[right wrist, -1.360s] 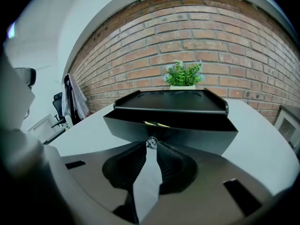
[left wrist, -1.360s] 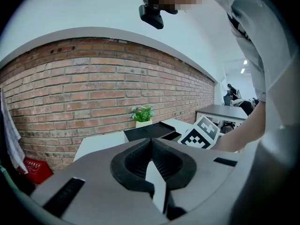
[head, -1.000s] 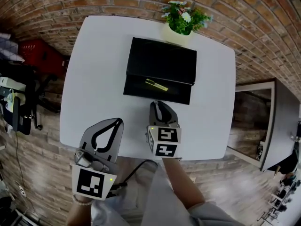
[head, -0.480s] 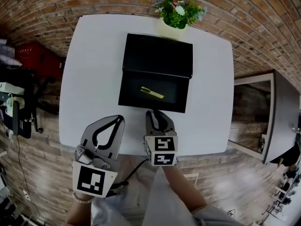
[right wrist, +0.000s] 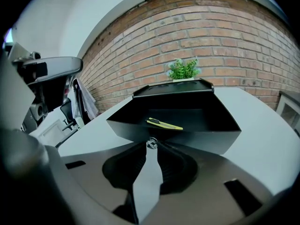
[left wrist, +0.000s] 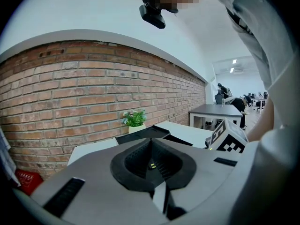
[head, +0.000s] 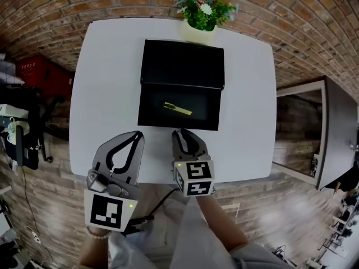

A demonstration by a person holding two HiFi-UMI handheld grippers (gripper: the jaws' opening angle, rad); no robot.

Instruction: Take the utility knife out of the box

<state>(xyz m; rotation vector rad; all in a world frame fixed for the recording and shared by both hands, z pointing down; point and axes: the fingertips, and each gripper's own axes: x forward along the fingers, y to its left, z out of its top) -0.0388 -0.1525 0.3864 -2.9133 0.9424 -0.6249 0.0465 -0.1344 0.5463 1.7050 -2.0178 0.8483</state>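
The black box (head: pixel 150 106) lies open in the middle of the white table (head: pixel 247 94), its lid (head: pixel 182 64) folded back toward the wall. A yellow utility knife (head: pixel 177 109) rests flat on the box floor and also shows in the right gripper view (right wrist: pixel 164 123). My right gripper (head: pixel 183 132) is shut and empty just in front of the box's near wall (right wrist: pixel 187 137), pointing at it. My left gripper (head: pixel 136 134) is shut and empty too, to the left near the table's front edge. The jaw tips (left wrist: pixel 151 140) meet in the left gripper view.
A potted plant (head: pixel 203 13) stands at the table's far edge behind the box. A brick wall (right wrist: pixel 211 36) runs behind it. A red crate (head: pixel 42 72) and a chair (head: pixel 22 139) are on the floor at left, a grey table (head: pixel 331 133) at right.
My right gripper has drawn back a little from the box's near wall toward the table's front edge. The head view has shifted. The left gripper and the knife have kept still.
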